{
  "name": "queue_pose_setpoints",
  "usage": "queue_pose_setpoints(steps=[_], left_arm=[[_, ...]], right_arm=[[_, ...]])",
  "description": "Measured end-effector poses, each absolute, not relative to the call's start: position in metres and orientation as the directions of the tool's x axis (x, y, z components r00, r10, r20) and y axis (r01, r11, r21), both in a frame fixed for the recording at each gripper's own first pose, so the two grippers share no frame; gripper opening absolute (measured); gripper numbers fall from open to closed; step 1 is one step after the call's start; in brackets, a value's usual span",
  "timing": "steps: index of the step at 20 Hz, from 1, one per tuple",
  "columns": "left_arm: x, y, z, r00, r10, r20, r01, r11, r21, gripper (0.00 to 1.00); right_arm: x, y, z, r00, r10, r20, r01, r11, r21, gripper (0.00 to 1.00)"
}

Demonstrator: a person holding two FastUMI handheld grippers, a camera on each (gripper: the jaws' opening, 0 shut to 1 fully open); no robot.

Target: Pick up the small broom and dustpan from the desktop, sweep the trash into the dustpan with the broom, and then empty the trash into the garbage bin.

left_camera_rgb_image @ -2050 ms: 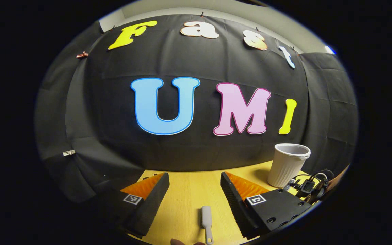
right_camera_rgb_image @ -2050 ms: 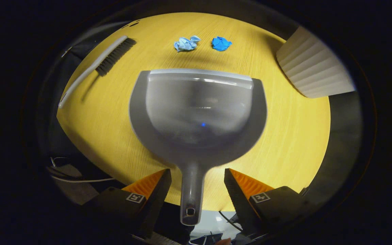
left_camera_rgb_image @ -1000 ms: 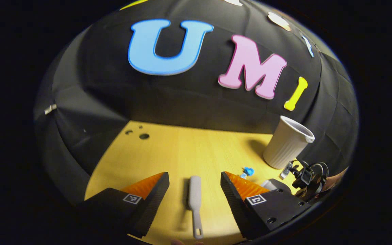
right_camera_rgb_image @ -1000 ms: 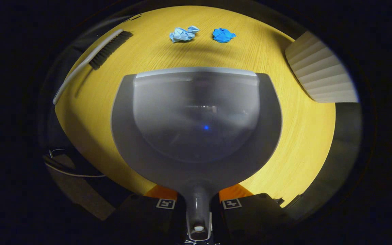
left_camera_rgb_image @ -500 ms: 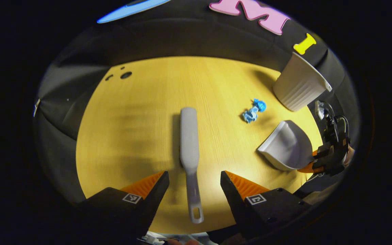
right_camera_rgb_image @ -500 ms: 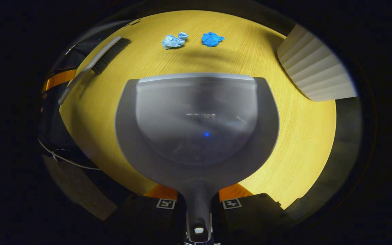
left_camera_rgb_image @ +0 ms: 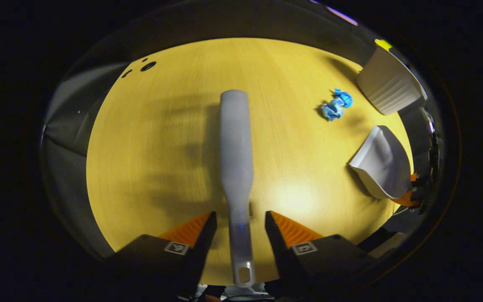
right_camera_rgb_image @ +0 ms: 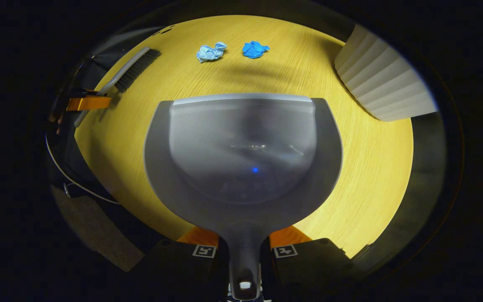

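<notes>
The grey small broom (left_camera_rgb_image: 235, 142) lies flat on the yellow desktop (left_camera_rgb_image: 141, 147), its handle running back between the fingers of my left gripper (left_camera_rgb_image: 240, 226). That gripper is open, with a narrow gap on each side of the handle. My right gripper (right_camera_rgb_image: 243, 241) is shut on the handle of the grey dustpan (right_camera_rgb_image: 241, 151), whose mouth faces two wads of trash, a pale blue one (right_camera_rgb_image: 210, 52) and a deeper blue one (right_camera_rgb_image: 255, 49). In the left gripper view the dustpan (left_camera_rgb_image: 380, 161) and trash (left_camera_rgb_image: 336, 105) sit at the right. The right gripper view has the broom (right_camera_rgb_image: 130, 71) at the far left.
The white ribbed garbage bin (right_camera_rgb_image: 382, 79) stands at the desk's far right corner, beyond the dustpan; the left gripper view has the bin (left_camera_rgb_image: 390, 84) at upper right. Small holes (left_camera_rgb_image: 148, 66) mark the desk's far left corner. Cables hang off the left edge (right_camera_rgb_image: 78, 184).
My left gripper has tipped down over the desk, come forward along the broom handle, and its fingers have narrowed. My right gripper shut on the dustpan handle and has kept hold.
</notes>
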State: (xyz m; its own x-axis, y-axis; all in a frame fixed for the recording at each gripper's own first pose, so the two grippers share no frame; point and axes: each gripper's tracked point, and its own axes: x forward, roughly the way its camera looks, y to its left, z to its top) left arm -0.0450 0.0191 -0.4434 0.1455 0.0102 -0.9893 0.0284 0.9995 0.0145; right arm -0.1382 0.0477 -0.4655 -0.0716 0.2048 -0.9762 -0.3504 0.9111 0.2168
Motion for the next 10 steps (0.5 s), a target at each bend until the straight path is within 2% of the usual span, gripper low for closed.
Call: queue_pose_setpoints(steps=[2,3,5,6,10], left_arm=[[-0.053,0.023,-0.451,0.095,0.004,-0.995,0.021,1.0,0.006,0.41],[-0.054,0.022,-0.454,0.082,-0.009,-0.997,0.04,0.999,-0.005,0.3],[-0.05,0.028,-0.454,0.099,-0.012,-0.995,0.107,0.994,-0.001,0.23],[-0.047,0.03,-0.453,0.109,-0.014,-0.994,0.138,0.99,0.001,0.24],[-0.035,0.037,-0.451,0.117,-0.021,-0.993,0.25,0.968,0.009,0.18]], right_arm=[[-0.139,0.049,-0.465,-0.072,0.209,-0.975,-0.344,0.912,0.221,0.35],[-0.139,0.049,-0.464,-0.073,0.21,-0.975,-0.345,0.912,0.222,0.35],[-0.138,0.049,-0.465,-0.07,0.212,-0.975,-0.344,0.912,0.224,0.35],[-0.138,0.049,-0.464,-0.069,0.212,-0.975,-0.343,0.913,0.223,0.35],[-0.137,0.047,-0.464,-0.066,0.205,-0.977,-0.343,0.914,0.215,0.35]])
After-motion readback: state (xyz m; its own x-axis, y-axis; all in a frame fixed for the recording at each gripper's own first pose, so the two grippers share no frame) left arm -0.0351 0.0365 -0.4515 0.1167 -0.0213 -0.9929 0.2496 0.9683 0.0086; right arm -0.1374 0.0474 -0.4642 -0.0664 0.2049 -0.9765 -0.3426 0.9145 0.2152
